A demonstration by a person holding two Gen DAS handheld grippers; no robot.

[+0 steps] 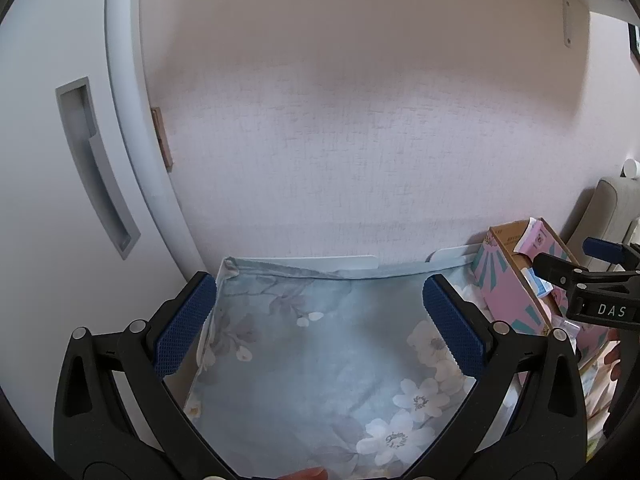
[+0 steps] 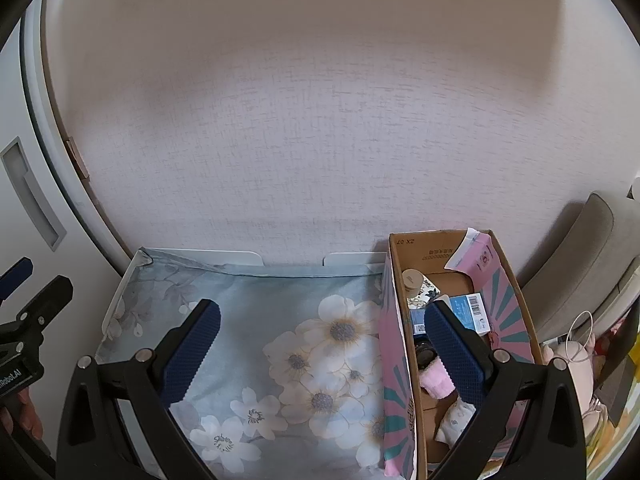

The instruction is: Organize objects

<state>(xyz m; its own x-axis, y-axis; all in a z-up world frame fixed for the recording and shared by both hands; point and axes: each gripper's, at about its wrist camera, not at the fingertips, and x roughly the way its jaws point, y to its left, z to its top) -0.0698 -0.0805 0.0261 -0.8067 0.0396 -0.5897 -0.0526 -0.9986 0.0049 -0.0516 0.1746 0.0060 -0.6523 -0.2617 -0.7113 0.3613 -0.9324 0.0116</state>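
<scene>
Pale textured wall (image 2: 320, 140) backs a floral blue cloth (image 2: 280, 320) spread flat – a pink-sided box (image 2: 516, 304) stands at its right edge, against the wall, holding small packets and jars. Left gripper (image 1: 320, 328) hangs over the cloth, jaws wide, empty – right gripper (image 2: 320, 344) likewise wide, one finger over the box

A pale pinkish wall (image 2: 320, 140) with a woven, linen-like texture fills the back of both views. At the left stands a white cabinet door (image 1: 44, 184) with a recessed grey handle (image 1: 96, 168). White brackets (image 1: 568, 20) are screwed high on the wall. A grey upholstered chair (image 2: 580, 272) sits at the right. The light is soft and even.
</scene>
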